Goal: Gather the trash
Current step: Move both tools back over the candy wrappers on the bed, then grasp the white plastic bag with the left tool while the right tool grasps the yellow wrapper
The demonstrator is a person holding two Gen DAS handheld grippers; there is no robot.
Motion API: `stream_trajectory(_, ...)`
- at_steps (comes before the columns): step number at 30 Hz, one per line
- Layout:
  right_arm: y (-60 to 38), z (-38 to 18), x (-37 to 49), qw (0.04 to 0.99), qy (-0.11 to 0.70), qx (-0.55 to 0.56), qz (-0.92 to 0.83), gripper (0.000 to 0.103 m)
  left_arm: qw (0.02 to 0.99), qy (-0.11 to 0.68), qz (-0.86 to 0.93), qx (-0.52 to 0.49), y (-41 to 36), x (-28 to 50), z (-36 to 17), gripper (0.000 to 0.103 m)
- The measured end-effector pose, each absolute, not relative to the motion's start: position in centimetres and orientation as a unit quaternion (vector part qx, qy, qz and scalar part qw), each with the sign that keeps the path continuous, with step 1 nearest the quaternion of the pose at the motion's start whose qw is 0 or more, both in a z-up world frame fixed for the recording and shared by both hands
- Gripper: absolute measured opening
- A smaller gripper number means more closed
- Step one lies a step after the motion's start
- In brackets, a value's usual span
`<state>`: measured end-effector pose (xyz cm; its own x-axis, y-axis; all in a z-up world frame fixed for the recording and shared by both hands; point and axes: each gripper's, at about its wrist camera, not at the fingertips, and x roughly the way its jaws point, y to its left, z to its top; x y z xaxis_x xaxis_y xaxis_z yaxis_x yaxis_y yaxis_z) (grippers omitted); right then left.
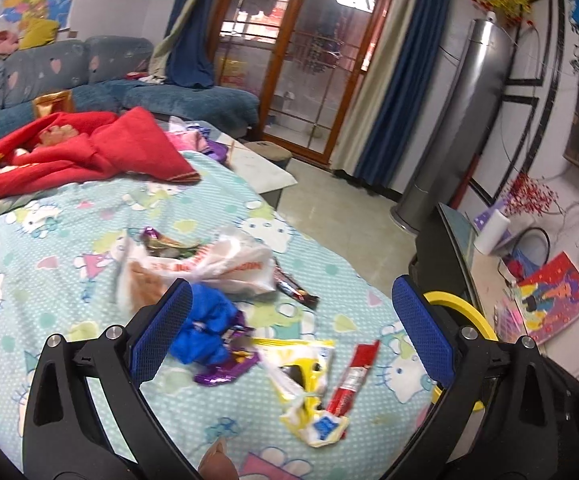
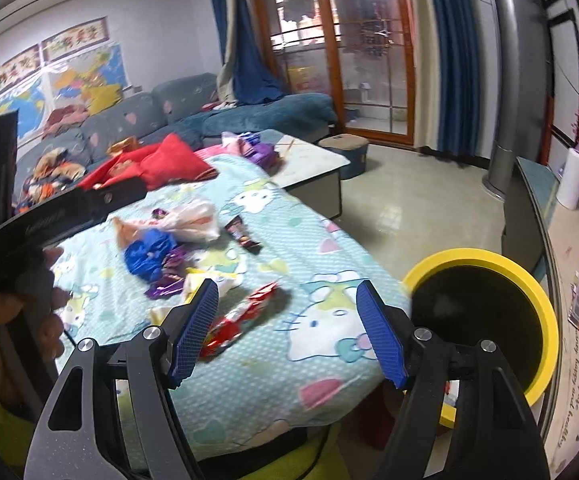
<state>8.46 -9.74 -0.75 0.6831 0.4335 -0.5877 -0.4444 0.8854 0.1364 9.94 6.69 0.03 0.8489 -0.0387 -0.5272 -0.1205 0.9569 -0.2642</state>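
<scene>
Trash lies on the cartoon-cat bedsheet (image 1: 69, 280): a white plastic bag (image 1: 225, 268), a blue crumpled wrapper (image 1: 205, 328), a purple foil wrapper (image 1: 225, 370), a yellow-white packet (image 1: 309, 384), a red stick wrapper (image 1: 353, 376) and a dark bar wrapper (image 1: 295, 290). My left gripper (image 1: 291, 320) hovers open over the pile, holding nothing. My right gripper (image 2: 287, 320) is open too, above the sheet. The red wrapper (image 2: 241, 320) lies by its left finger (image 2: 195, 332), untouched. A yellow-rimmed bin (image 2: 545, 312) with a dark inside stands at the bed's right edge. A hand (image 2: 29, 320) holds the left gripper (image 2: 49, 220).
A red blanket (image 1: 89, 148) covers the far part of the bed, with a blue sofa (image 1: 129, 92) behind it. Beyond are a low table (image 2: 313, 164), a round stool (image 2: 345, 152) and a tall grey fan (image 1: 461, 120). A cluttered stand (image 2: 569, 260) runs along the right.
</scene>
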Motion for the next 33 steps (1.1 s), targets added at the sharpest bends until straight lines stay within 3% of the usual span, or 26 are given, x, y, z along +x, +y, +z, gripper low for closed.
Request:
stream_trajectory(30, 3.0, -7.2, 9.6, 0.845, 0.413, -0.104, 0.322, 0.069, 0.910, 0.296, 0.086, -0.276, 19.0, 11.0, -5.5, 0.092)
stream_trajectory(33, 3.5, -7.8, 9.9, 0.839, 0.424, -0.102, 0.325, 0.065, 0.905, 0.303, 0.069, -0.291, 19.1, 11.9, -6.4, 0.090)
